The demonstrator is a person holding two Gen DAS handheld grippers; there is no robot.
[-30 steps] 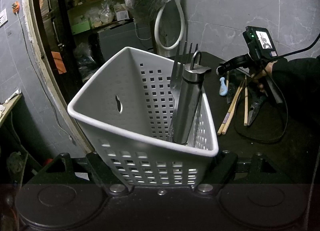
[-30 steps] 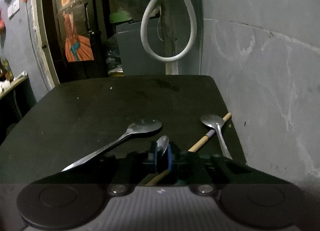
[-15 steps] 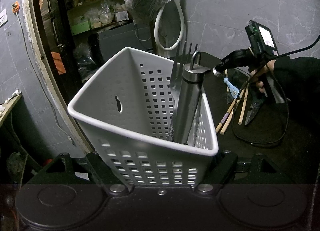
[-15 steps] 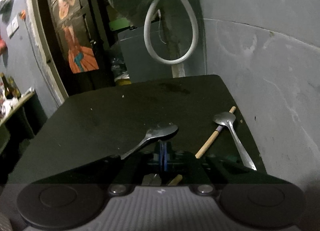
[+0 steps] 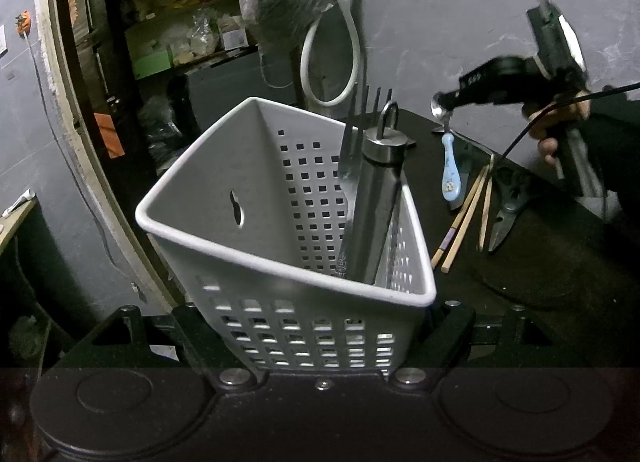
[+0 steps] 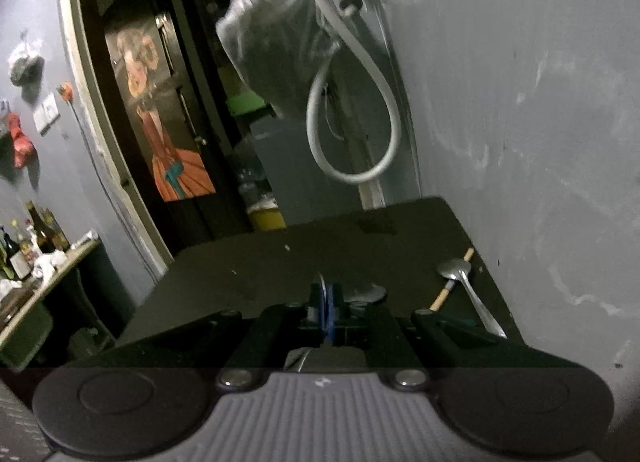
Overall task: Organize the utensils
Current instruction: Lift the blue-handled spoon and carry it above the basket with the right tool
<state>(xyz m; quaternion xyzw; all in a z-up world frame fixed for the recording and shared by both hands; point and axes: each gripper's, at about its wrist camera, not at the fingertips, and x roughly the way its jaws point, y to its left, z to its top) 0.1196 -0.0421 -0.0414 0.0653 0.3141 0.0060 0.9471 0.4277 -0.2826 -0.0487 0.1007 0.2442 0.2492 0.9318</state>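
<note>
**Utensils: sorting partly complete**

Utensils are being gathered into the white basket, centre of the left wrist view. The left gripper is clamping the basket's lower wall between its jaws. A fork and a steel cylinder tool are already standing inside.

The right gripper, upper right of that view, is holding a blue-handled spoon with jaws closed together on its bowl end, the handle hanging down above the table.

Items judged as remaining:
- chopsticks and scissors, right of the basket
- a metal spoon, lower right of the right wrist view

No brand, label or legible writing is showing
</note>
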